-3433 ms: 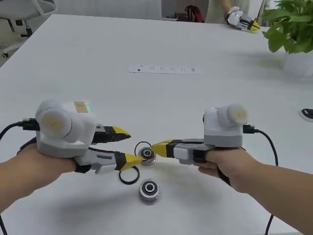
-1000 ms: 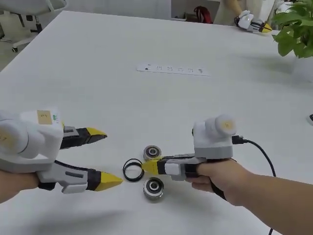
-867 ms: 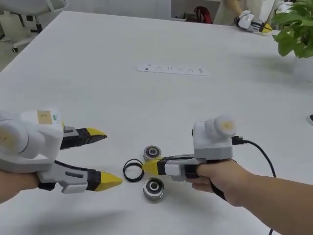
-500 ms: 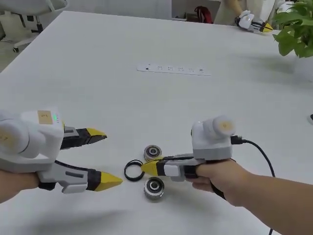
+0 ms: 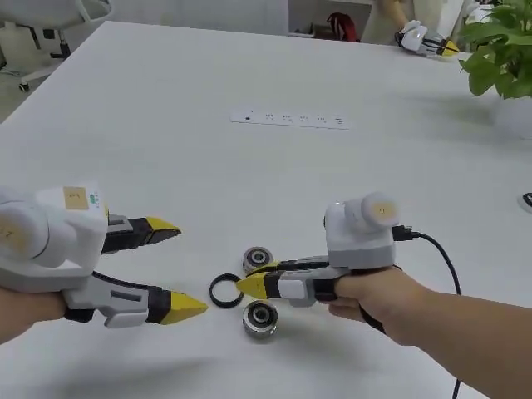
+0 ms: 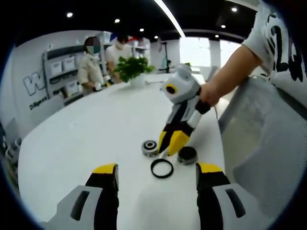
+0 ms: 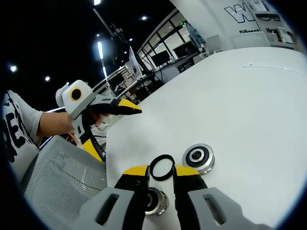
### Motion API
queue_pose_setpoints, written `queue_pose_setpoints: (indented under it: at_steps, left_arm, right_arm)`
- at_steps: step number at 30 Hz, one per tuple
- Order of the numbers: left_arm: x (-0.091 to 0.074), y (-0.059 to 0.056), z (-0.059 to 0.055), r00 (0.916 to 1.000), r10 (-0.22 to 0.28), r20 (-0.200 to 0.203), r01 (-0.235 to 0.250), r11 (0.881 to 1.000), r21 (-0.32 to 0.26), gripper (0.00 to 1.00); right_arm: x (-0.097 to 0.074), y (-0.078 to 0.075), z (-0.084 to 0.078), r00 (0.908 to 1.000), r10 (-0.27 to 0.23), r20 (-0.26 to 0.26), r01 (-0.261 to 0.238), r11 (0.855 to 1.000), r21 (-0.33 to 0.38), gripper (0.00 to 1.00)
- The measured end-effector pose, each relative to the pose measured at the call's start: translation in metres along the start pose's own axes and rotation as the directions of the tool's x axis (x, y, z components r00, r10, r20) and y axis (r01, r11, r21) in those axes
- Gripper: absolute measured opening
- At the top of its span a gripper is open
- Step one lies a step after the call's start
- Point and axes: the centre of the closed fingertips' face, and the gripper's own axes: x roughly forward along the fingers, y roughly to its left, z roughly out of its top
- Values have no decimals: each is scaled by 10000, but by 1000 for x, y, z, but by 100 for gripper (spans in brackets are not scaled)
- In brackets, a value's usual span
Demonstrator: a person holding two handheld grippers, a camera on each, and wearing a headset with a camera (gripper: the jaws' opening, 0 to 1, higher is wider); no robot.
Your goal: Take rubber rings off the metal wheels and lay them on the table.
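A black rubber ring [image 5: 210,291] lies flat on the white table [image 5: 274,183] between two metal wheels. The far wheel [image 5: 258,258] is bare silver. The near wheel [image 5: 260,318] has a darker rim. My right gripper [image 5: 243,286] is low over the table, its tips just short of the ring [image 7: 151,168] with a narrow gap and nothing between them. The near wheel [image 7: 156,201] shows under its jaws, the far wheel [image 7: 198,156] to the right. My left gripper [image 5: 180,267] hangs wide open to the left, empty, facing the ring [image 6: 151,168] and the right gripper [image 6: 171,142].
A white power strip [image 5: 287,120] lies mid-table. A potted plant [image 5: 499,50] stands at the far right, and another gripper [image 5: 420,38] rests at the far edge. A cable [image 5: 440,258] trails from the right gripper. People stand beyond the table [image 6: 105,60].
Since 3.4 s ago my left gripper has drawn back left from the wheels and opened wide. Over the last second the right gripper crept slightly left toward the ring; the left stayed still.
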Motion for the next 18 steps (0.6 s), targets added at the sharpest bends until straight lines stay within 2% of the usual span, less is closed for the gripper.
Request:
queue_pose_setpoints:
  at_steps: [11, 18]
  left_arm:
    - [-4, 2, 10, 9999, 32, 160, -32, 10000, 37, 67]
    - [-12, 5, 19, 9993, 195, 333, -194, 9998, -12, 69]
  right_arm:
    - [-17, 11, 23, 9985, 86, 542, -58, 9987, -505, 25]
    - [-37, 13, 33, 9961, -127, 869, 218, 9944, -1038, 32]
